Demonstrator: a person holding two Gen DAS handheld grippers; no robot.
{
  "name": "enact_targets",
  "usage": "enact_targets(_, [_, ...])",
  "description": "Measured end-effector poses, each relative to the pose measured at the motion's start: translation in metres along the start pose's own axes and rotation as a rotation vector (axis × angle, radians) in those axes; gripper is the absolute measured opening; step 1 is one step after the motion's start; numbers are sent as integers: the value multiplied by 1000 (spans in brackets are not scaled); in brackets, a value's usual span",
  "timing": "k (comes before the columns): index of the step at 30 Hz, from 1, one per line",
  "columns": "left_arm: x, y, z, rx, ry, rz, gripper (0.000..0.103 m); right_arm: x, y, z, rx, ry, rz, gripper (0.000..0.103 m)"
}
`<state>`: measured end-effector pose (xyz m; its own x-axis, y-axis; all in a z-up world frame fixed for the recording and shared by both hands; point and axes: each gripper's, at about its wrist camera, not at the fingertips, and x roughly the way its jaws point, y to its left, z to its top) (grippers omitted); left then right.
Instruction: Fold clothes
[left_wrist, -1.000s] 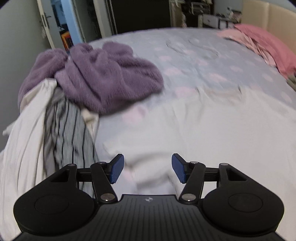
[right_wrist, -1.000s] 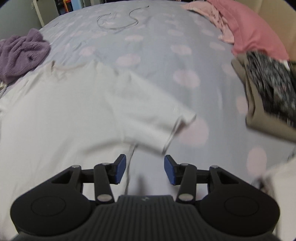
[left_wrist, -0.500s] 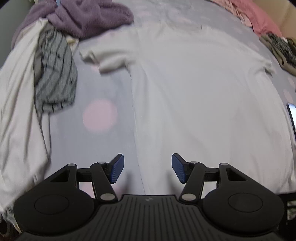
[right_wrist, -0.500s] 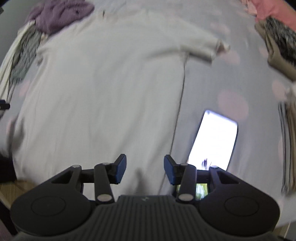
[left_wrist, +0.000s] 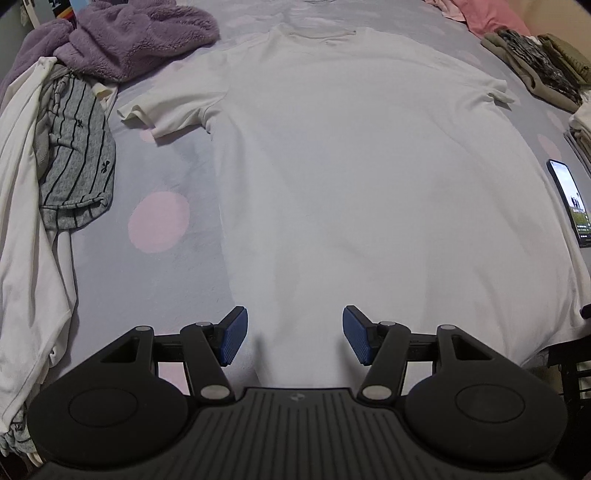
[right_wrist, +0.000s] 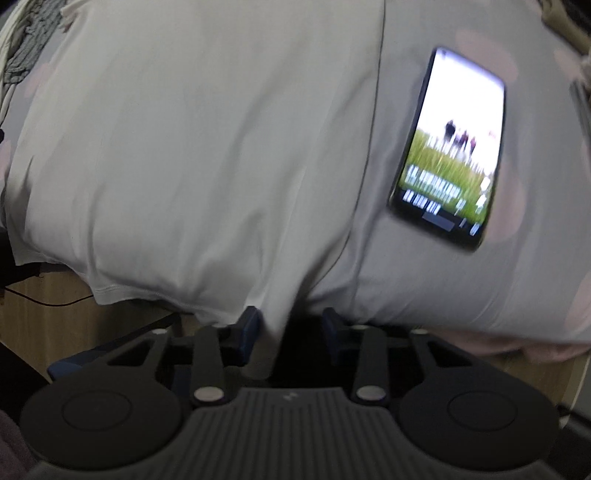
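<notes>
Blurring hides closing right tongs on shirt hem.

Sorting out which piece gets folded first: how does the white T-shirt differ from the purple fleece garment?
The white T-shirt lies spread flat with both sleeves out; the purple fleece garment sits crumpled in a heap. The T-shirt is thin and smooth, the fleece thick and fuzzy. The T-shirt fills the middle of the bed, its hem at the near edge; the fleece sits at the far left on a pile of other clothes. Both rest on the dotted bedsheet, unfolded.

Dim, soft light; right wrist view motion-blurred, edges fisheye-bent.
</notes>
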<state>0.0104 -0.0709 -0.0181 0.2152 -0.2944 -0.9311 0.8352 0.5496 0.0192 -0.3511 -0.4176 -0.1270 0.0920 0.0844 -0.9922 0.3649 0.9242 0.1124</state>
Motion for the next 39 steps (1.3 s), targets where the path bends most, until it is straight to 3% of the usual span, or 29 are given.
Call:
enact_targets(1, [0, 0, 0, 1, -1, -4, 55, 0, 4, -2, -16, 4, -9, 2])
enact_targets(4, [1, 0, -3, 3, 6, -7, 55, -14, 27, -8, -100, -72, -65, 2])
enact_targets(8, [5, 2, -6, 7, 25, -9, 55, -23, 62, -9, -176, -153, 15, 2])
enact_targets(13, [7, 3, -12, -3, 33, -6, 55, -14, 112, 14, -233, -238, 26, 2])
enact_targets(17, [8, 3, -14, -1, 40, -5, 55, -3, 135, 20, -291, -261, 23, 15])
enact_targets(22, [9, 3, -13, 0, 44, -15, 55, -18, 112, 11, -230, -242, 98, 34])
enact_targets(29, [9, 0, -11, 7, 43, -28, 55, -34, 59, -14, -44, -232, 44, 45])
enact_targets(32, [10, -1, -11, 14, 45, -29, 55, -34, 49, -18, 0, -230, 31, 44])
enact_targets(33, [10, -1, -11, 16, 44, -29, 55, -33, 52, -16, -5, -228, 38, 36])
enact_targets(35, [9, -1, -11, 17, 41, -28, 55, -29, 61, -12, -21, -233, 60, 29])
enact_targets(39, [8, -1, -12, 13, 36, -26, 55, -21, 79, 1, -60, -264, 50, 28])
